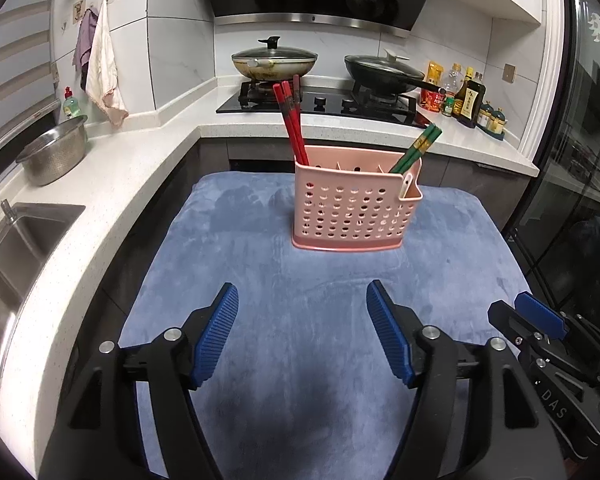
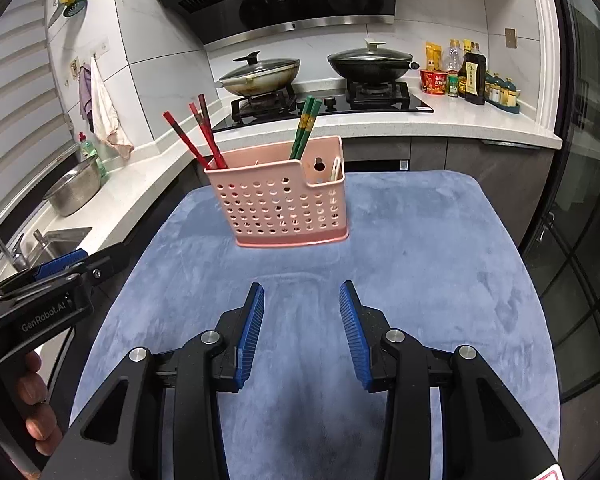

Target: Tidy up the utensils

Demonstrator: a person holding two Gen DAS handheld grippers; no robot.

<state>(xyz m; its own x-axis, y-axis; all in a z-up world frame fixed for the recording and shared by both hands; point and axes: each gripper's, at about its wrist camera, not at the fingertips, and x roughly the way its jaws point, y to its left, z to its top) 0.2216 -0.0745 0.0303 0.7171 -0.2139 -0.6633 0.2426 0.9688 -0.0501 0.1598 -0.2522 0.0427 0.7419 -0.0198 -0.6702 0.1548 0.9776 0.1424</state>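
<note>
Holder: the pink holder [image 1: 354, 210] with many little holes stands upright on the blue cloth [image 1: 260, 300], and its long side runs left to right.
Red chopsticks: the red chopsticks [image 1: 293, 124] stand in the left end of the pink holder. Their tops lean up and to the left, away from the holder's middle. In the right wrist view they [image 2: 204, 136] spread apart a little at the top.
Green chopsticks: the green chopsticks [image 1: 414, 150] stand in the right part of the pink holder. Their tops lean up and to the right.
White thing: a small white utensil [image 1: 408, 184] sits in the little pocket at the right end of the pink holder. What it is cannot be told.
Left gripper: the left gripper [image 1: 302, 332] is in front of the pink holder, above the cloth. Its fingers [image 1: 220, 332] are spread wide and hold nothing.
Right gripper: the right gripper [image 2: 302, 332] is also in front of the pink holder, just beside the left one. Its fingers [image 2: 252, 332] are apart and hold nothing.
Bench: the white bench [image 1: 112, 184] with a sink [image 1: 28, 236] and a metal bowl [image 1: 54, 152] is to the left of the pink holder. The stove [image 1: 320, 100] with two pans is behind it.
</note>
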